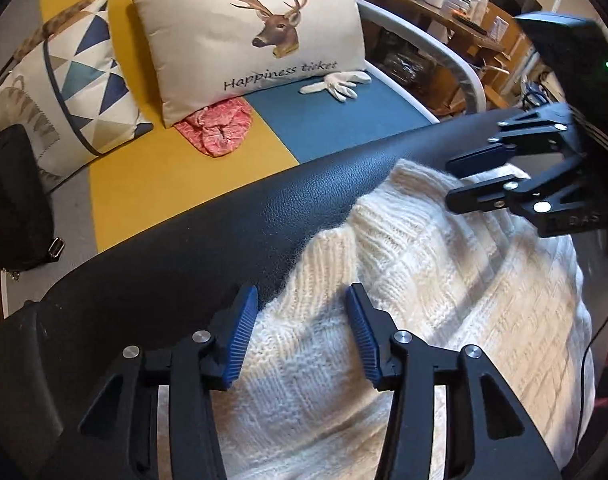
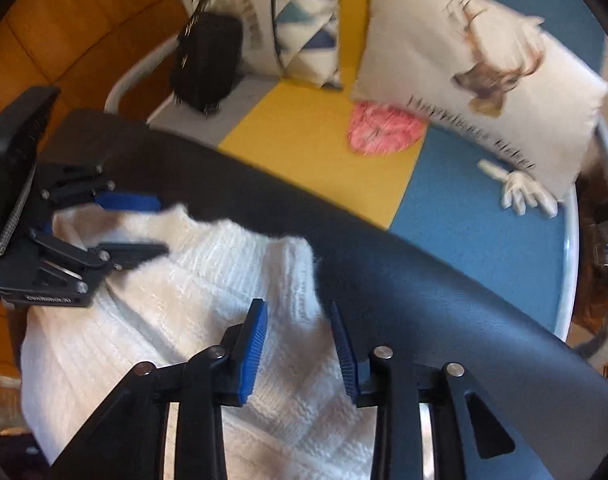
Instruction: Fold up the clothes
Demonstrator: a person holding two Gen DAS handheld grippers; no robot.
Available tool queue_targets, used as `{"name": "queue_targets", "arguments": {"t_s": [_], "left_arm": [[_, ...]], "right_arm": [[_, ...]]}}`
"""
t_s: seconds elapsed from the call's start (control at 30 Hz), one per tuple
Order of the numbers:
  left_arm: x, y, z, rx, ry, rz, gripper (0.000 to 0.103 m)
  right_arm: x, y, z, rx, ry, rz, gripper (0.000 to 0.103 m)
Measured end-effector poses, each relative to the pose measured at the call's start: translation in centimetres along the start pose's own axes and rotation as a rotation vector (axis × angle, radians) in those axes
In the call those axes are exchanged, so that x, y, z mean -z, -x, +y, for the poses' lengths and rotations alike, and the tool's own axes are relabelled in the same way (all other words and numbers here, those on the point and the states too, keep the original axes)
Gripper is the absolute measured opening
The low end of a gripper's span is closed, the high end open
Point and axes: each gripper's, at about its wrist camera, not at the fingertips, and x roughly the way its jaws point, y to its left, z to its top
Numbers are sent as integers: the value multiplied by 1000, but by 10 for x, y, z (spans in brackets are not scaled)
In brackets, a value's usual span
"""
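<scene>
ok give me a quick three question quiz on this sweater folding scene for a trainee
1. True or false: the left tool is clamped on the cream knit sweater.
2. What lies partly under the deer cushion? A) black bag B) pink cloth C) white glove
3. Fill in: the sweater lies on a ____ leather-look surface.

Key
1. False: its pads stand apart over the knit. The right tool is open too.
2. B: the pink cloth. The white glove lies just in front of the cushion, and the black bag is off to the side.
3. black
</scene>
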Motion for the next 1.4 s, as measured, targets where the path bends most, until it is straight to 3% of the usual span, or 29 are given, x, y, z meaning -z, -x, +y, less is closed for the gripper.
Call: {"name": "queue_targets", "arguments": {"t_s": [0.07, 0.13, 0.17, 0.2, 0.23, 0.3, 0.37, 0.43, 0.5, 0.57, 0.63, 0.67, 0.73, 0.77, 0.9, 0.97, 1.03, 1.13, 1.2, 1.23, 1.27, 1.4], "left_arm": [[0, 1, 0, 6, -13, 6, 50], [2, 2, -5, -1, -36, -11, 50], [3, 2, -8, -5, -49, -21, 46], [3, 1, -9, -4, -60, -33, 22], [5, 1, -12, 1, -67, -45, 13], [9, 6, -17, -33, -64, -90, 9], [15, 16, -19, -65, -31, -166, 8], [22, 29, -19, -115, 13, -256, 8], [28, 35, -23, -204, 33, -318, 8], [27, 20, -26, -239, 36, -262, 8], [24, 4, -29, -272, 35, -198, 8], [22, 1, -30, -281, 40, -185, 8], [21, 7, -22, -235, 103, -184, 12], [21, 10, -16, -204, 141, -180, 14], [32, 32, 6, -109, 295, -215, 15], [42, 44, 9, -66, 335, -253, 15], [45, 43, 9, -56, 340, -255, 15], [38, 22, 8, -36, 326, -170, 15], [32, 8, 9, -61, 329, -121, 15], [30, 9, 9, -64, 337, -122, 15], [30, 12, 10, -61, 352, -130, 15], [39, 41, 12, -6, 391, -223, 15]], "right_arm": [[-5, -8, 3, -3, 13, 24, 40], [-10, -9, 5, -24, 2, 20, 36], [-12, -9, 5, -36, -11, 18, 20], [-8, -12, 10, -38, 1, 21, 8], [-5, -13, 20, -20, 29, 14, 8], [2, -13, 39, 15, 86, 0, 6], [6, 0, 52, 25, 114, -78, 5], [11, 15, 55, 91, 125, -169, 5], [15, 14, 53, 185, 132, -204, 5], [17, -2, 48, 243, 137, -186, 5], [18, -18, 47, 240, 120, -158, 5], [17, -17, 48, 266, 127, -181, 8], [16, -6, 38, 212, 65, -206, 13], [17, 5, 31, 183, 27, -230, 22], [38, 52, -6, 60, -138, -319, 22], [48, 65, -22, -50, -197, -307, 22], [51, 59, -30, -88, -210, -251, 22], [56, 33, -35, -15, -206, -141, 22], [63, 14, -41, 115, -221, -94, 17], [68, 13, -45, 163, -240, -119, 17], [72, 15, -50, 129, -281, -134, 17], [80, 45, -52, 134, -306, -190, 18]]}}
